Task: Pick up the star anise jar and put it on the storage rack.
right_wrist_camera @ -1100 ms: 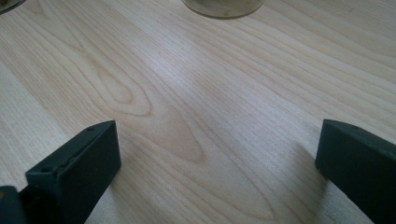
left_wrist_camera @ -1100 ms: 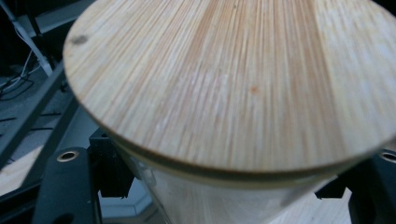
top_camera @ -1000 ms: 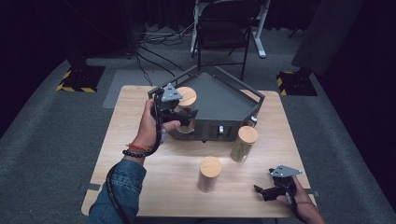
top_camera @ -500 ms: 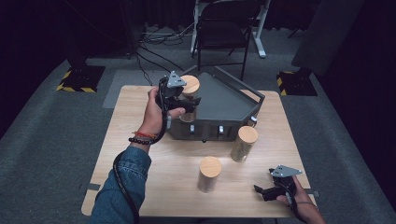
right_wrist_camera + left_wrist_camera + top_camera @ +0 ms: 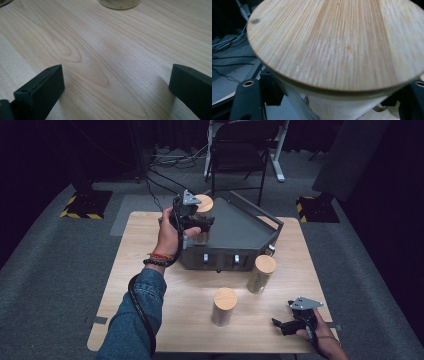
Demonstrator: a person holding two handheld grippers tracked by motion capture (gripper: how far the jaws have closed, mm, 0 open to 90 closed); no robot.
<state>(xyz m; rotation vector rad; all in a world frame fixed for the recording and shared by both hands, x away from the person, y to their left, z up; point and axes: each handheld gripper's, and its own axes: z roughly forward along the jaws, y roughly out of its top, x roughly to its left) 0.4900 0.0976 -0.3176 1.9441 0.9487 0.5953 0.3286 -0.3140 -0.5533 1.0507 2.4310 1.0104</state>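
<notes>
I'm gripping a bamboo-lidded jar (image 5: 202, 215) in my left claw (image 5: 196, 222), jaws clamping on its body just under the lid (image 5: 337, 42). In the left claw's own view the black jaws are sitting on either side of the jar wall, pressing on it. I'm holding the jar over the near-left corner of the dark grey tray (image 5: 240, 227), which is sitting at the far middle of the worktop (image 5: 150, 250). Whether the jar's base is touching the tray floor or hanging just above it I cannot tell, since my hand is covering that part.

My right claw (image 5: 284, 326) is resting low at the worktop's near right corner, well apart from the tray. Its jaws are standing wide apart with bare wood between them, gripping nothing.

A second jar (image 5: 261, 274) is standing upright just in front of the tray's right end, close to its front wall. A third jar (image 5: 224, 306) is standing upright nearer to me, in front of the tray's middle and clear of it. The base of one of them (image 5: 119, 3) is showing at the top edge in the right claw's view.
</notes>
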